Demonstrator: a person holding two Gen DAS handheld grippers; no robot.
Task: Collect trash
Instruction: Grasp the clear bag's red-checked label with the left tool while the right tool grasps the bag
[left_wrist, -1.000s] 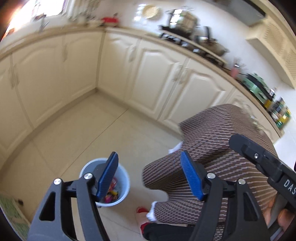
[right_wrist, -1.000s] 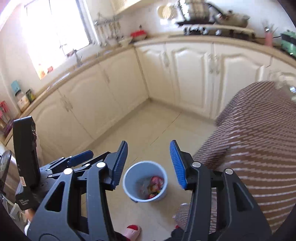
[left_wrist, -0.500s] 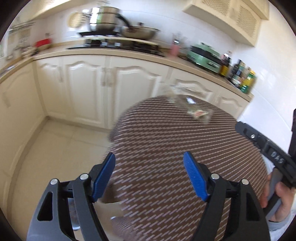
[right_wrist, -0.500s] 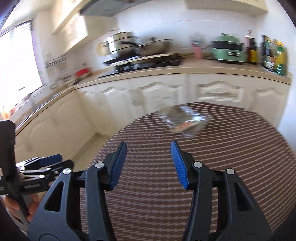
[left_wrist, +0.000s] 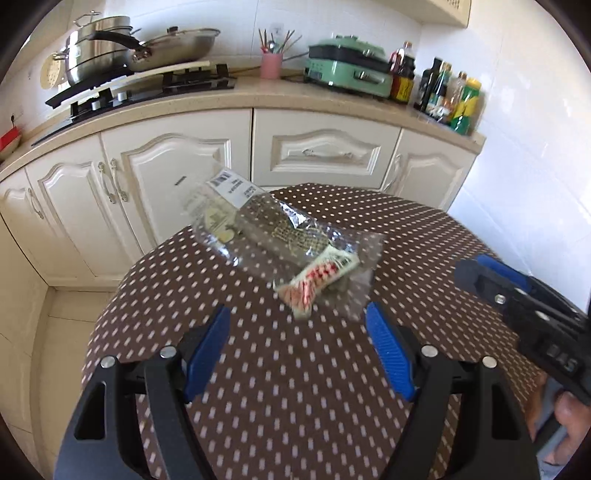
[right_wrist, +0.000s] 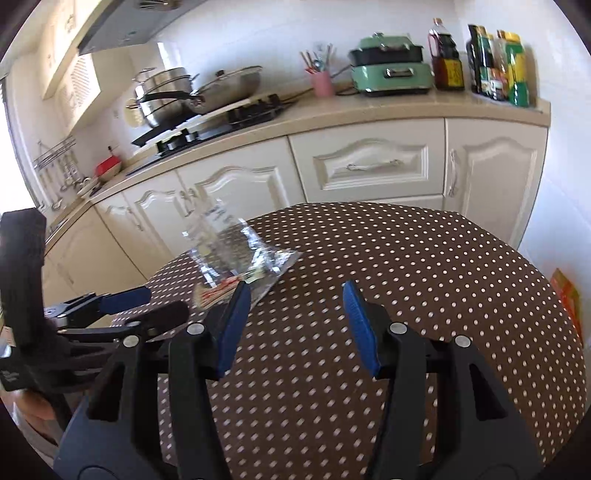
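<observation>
Both grippers, left gripper (left_wrist: 297, 341) and right gripper (right_wrist: 291, 321), apart, empty; crinkled clear wrapper (left_wrist: 280, 240) flimsy, may slip from pinch, slide off table (left_wrist: 295, 387).

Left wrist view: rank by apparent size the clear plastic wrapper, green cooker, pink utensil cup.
1. clear plastic wrapper, though nearness to the camera inflates it.
2. green cooker.
3. pink utensil cup, plainly smallest; it stands beside the cooker on the counter.

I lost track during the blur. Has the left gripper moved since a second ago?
Yes. The left gripper has swung from above the floor bin to over the dotted table, now facing the clear wrapper.
</observation>
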